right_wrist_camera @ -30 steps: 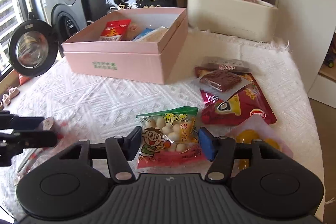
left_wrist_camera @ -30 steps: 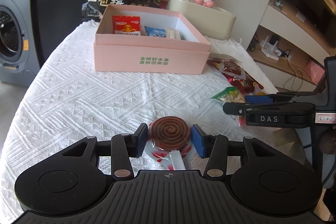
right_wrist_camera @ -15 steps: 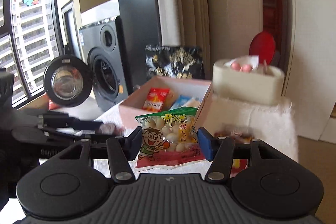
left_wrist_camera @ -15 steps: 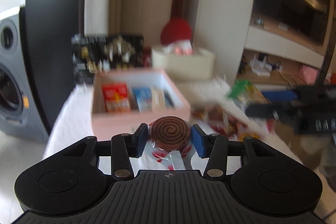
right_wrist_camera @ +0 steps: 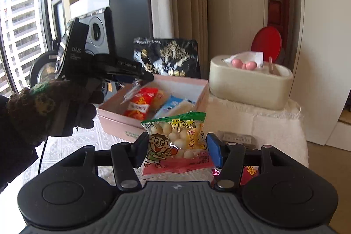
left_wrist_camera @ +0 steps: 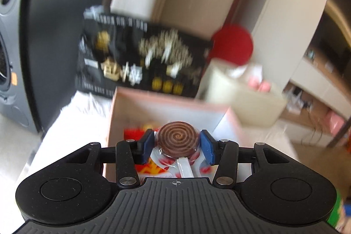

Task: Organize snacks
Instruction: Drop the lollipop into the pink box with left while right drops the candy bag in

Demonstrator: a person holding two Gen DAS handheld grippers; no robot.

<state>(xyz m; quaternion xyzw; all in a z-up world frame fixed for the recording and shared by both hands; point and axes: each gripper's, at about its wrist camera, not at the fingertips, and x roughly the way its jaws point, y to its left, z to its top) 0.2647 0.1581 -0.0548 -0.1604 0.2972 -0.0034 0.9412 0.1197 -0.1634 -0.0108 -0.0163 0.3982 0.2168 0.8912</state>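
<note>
My left gripper (left_wrist_camera: pixel 177 145) is shut on a brown spiral lollipop (left_wrist_camera: pixel 178 138) in a clear wrapper and holds it over the open pink box (left_wrist_camera: pixel 166 102). In the right wrist view the left gripper (right_wrist_camera: pixel 140 77) hangs over the box's (right_wrist_camera: pixel 153 124) left part, the wrapper dangling from it. My right gripper (right_wrist_camera: pixel 176 149) is shut on a green and pink bag of small round biscuits (right_wrist_camera: pixel 176 143), held above the table in front of the box. The box holds a red packet (right_wrist_camera: pixel 142 105) and a blue packet (right_wrist_camera: pixel 171 104).
A black snack bag (right_wrist_camera: pixel 169 56) stands behind the box. A cream container (right_wrist_camera: pixel 250 84) with pink items sits at the back right on the white cloth (right_wrist_camera: pixel 274 124). More snack packets (right_wrist_camera: pixel 238 137) lie behind my right fingers. A washing machine (left_wrist_camera: pixel 13 58) is at the left.
Both grippers have lifted off the table with their snacks. The left one has moved forward over the pink box; the right one has come closer to the box.
</note>
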